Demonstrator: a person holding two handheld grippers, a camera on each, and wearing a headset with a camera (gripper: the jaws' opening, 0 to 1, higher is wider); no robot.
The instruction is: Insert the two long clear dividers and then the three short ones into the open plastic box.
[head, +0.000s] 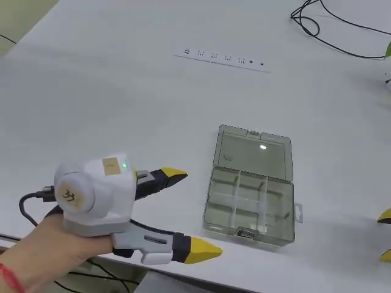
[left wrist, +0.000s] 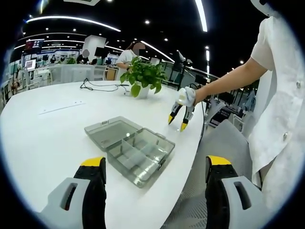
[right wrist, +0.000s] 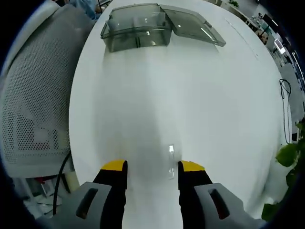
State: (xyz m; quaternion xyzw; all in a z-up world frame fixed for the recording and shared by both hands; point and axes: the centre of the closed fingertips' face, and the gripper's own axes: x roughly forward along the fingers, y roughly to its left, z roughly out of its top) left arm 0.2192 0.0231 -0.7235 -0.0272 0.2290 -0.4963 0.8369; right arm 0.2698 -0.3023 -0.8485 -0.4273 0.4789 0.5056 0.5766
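Observation:
The smoky clear plastic box lies near the table's front edge with its lid folded open toward the back. Clear dividers stand inside and split it into several compartments. My left gripper hovers left of the box, open and holding nothing. In the left gripper view the box lies ahead between the jaws of my left gripper. My right gripper hangs beyond the box, and its yellow tips show at the right edge. In its own view the right gripper is open above bare table, with the box far ahead.
A white power strip lies at the back and black cables at the back right. A potted plant stands on the far table edge. A mesh chair sits beside the table edge. Two small glints mark the tabletop.

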